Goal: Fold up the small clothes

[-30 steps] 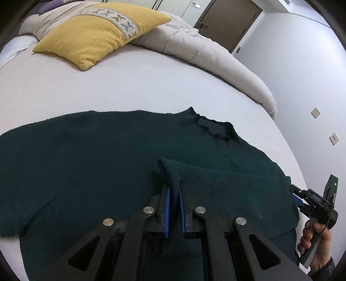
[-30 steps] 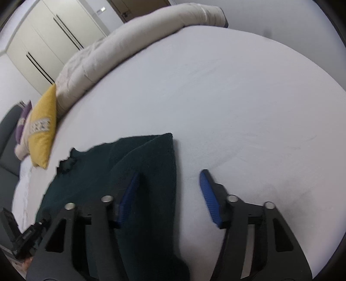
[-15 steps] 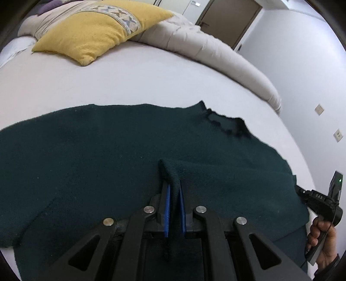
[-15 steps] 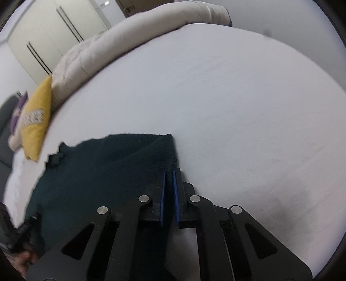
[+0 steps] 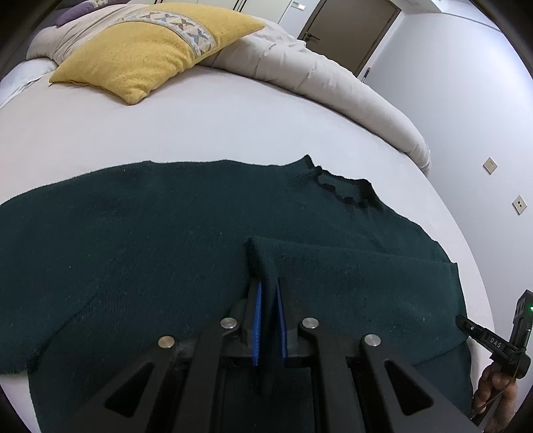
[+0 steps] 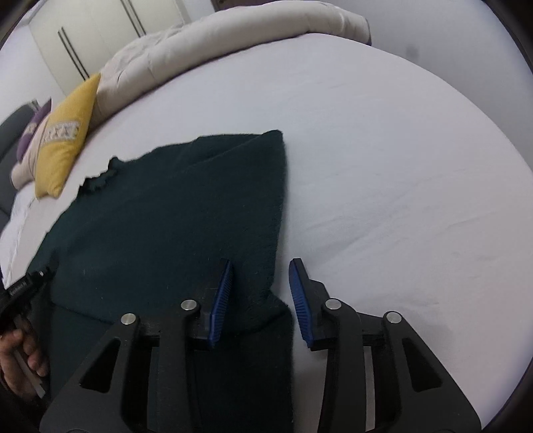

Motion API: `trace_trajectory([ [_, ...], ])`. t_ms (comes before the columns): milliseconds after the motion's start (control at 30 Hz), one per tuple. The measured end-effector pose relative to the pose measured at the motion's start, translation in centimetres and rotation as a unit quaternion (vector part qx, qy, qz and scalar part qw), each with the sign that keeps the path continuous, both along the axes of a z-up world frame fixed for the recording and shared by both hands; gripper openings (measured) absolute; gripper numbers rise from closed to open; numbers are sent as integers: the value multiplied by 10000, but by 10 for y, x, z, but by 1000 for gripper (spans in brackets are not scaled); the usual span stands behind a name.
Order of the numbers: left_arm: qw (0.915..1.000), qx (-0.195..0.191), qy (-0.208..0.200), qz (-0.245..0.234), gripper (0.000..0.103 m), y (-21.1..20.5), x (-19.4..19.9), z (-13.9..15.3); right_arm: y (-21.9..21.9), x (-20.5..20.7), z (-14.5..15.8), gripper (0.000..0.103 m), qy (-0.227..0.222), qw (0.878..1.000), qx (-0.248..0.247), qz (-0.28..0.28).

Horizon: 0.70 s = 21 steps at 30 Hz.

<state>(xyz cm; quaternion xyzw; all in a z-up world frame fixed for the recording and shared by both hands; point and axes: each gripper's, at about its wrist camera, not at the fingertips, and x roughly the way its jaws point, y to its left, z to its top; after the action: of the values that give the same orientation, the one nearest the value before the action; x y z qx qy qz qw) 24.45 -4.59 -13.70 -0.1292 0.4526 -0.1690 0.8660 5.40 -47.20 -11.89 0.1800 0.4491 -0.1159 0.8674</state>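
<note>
A dark green knit sweater [image 5: 150, 233] lies flat on the white bed, neck hole [image 5: 346, 193] toward the far side. One sleeve is folded over the body. My left gripper [image 5: 268, 299] is shut on the folded sleeve's cuff [image 5: 263, 256], low over the sweater's body. In the right wrist view the sweater [image 6: 166, 216] fills the left half, its folded edge [image 6: 279, 200] running toward me. My right gripper [image 6: 261, 286] is open, its blue pads [image 6: 221, 293] astride that folded edge near the hem. The right gripper also shows at the left wrist view's right edge [image 5: 499, 343].
A yellow pillow [image 5: 150, 56] and a rolled beige duvet [image 5: 316, 80] lie along the far side of the bed. White sheet [image 6: 399, 166] stretches to the right of the sweater. A door [image 5: 353, 26] and wall sockets [image 5: 489, 165] stand beyond the bed.
My right gripper closed at the sweater's folded edge half a second ago and has now opened again, releasing it. My left gripper stays shut on the sleeve cuff.
</note>
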Motion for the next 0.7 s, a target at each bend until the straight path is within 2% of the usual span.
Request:
trace_trajectory([
  [33, 10000, 1, -6, 6, 9, 0, 2, 1, 1, 0, 3, 17, -1, 10000, -47, -13],
  [133, 10000, -3, -73, 43, 9, -1, 2, 3, 13, -2, 15, 12, -32, 9993, -368, 40],
  [200, 9999, 59, -86, 37, 10, -2, 1, -2, 14, -3, 13, 12, -25, 9992, -389, 32],
  [267, 9999, 49, -80, 60, 11, -2, 1, -5, 6, -3, -1, 12, -50, 9999, -162, 14],
  [367, 10000, 41, -20, 25, 12, 0, 3, -2, 12, -5, -2, 12, -170, 9992, -345, 80],
  [433, 10000, -54, 1, -12, 14, 7, -4, 8, 12, -6, 4, 20, -164, 9990, -409, 47],
  [533, 9994, -88, -325, 18, 32, 36, -34, 38, 12, -23, 27, 23, -262, 9988, -288, -294],
  [567, 9990, -84, -434, 105, 48, 51, -47, 47, 21, -34, 40, 26, -452, 9978, -347, -330],
  [600, 9983, -46, -525, 237, 59, 72, -60, 55, 29, -41, 49, 37, -584, 9968, -442, -311],
  [633, 9973, 6, -608, 412, 60, 96, -73, 61, 40, -50, 58, 54, -726, 9955, -547, -280],
  [667, 9958, 32, -658, 630, 61, 121, -84, 64, 56, -62, 71, 63, -989, 9927, -664, -215],
  [700, 9937, 45, -631, 929, 63, 155, -97, 65, 68, -72, 79, 77, -1198, 9900, -733, -159],
])
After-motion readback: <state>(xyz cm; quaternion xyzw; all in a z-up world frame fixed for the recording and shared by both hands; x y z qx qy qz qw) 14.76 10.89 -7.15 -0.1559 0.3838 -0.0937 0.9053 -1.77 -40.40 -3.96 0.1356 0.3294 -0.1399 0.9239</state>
